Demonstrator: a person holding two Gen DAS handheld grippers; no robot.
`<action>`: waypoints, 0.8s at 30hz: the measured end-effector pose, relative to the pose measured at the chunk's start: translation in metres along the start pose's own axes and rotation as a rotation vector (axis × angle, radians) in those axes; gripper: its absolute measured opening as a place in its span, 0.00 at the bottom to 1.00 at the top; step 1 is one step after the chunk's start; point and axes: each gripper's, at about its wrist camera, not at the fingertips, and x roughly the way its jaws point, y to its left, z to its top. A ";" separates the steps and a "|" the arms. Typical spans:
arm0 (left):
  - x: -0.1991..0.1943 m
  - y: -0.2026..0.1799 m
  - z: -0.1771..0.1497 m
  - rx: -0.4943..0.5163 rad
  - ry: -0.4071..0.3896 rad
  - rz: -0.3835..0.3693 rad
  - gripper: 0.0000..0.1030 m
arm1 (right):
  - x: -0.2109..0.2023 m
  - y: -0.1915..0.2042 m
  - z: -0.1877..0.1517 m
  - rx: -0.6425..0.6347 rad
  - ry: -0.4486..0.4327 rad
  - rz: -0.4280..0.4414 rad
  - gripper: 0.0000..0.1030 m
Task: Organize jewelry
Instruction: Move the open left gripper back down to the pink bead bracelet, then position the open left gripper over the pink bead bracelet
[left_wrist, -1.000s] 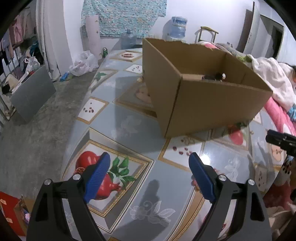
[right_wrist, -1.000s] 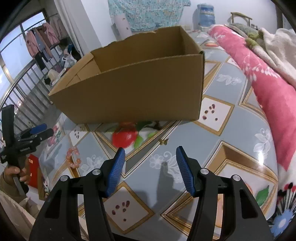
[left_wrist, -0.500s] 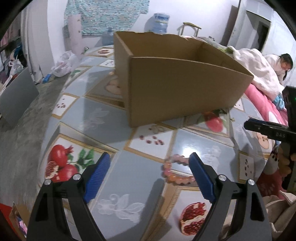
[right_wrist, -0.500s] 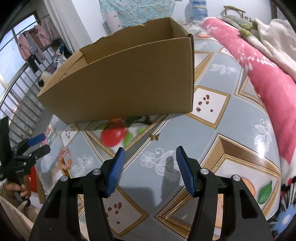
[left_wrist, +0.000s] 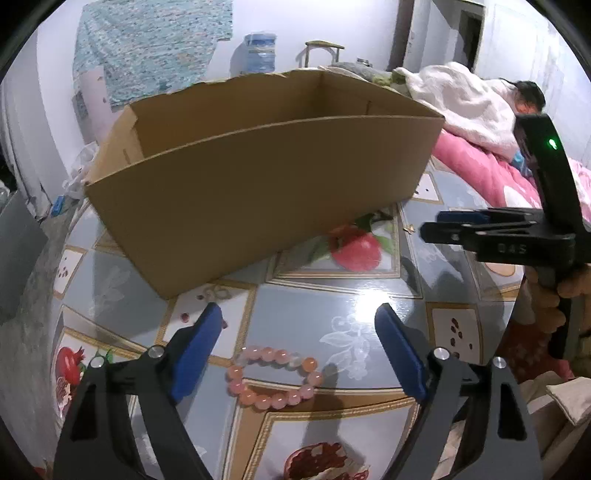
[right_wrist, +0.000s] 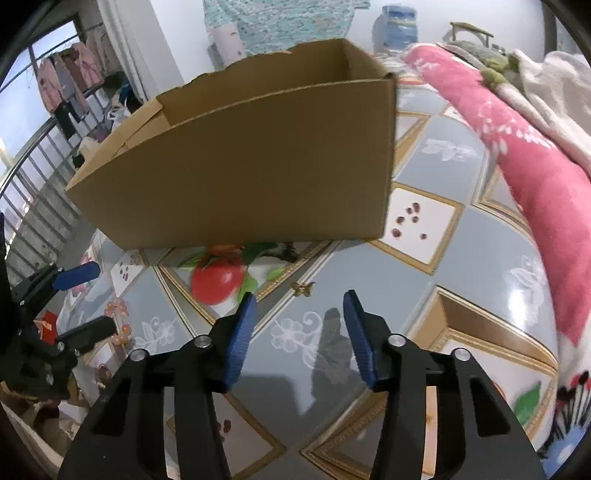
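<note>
Bead bracelet (left_wrist: 275, 376) between open left hand-held gripper (left_wrist: 299, 345) pads

— Position of the bracelet (left_wrist: 275, 376)?
— On the table (left_wrist: 317, 314), between the spread fingers of the left gripper (left_wrist: 299, 345), in front of the cardboard box (left_wrist: 258, 192).
— Anything right of it?
— A small earring (right_wrist: 303, 288), ahead of the right gripper (right_wrist: 298, 332).
</note>
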 end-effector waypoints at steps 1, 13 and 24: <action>0.001 -0.001 0.000 0.004 0.001 0.001 0.78 | 0.002 0.002 0.000 -0.005 0.001 -0.002 0.40; 0.012 0.008 -0.001 -0.037 0.027 0.022 0.75 | 0.016 0.006 0.003 -0.047 -0.009 -0.066 0.14; 0.019 0.014 -0.002 -0.054 0.044 0.031 0.75 | 0.021 0.017 0.000 -0.061 0.014 -0.005 0.01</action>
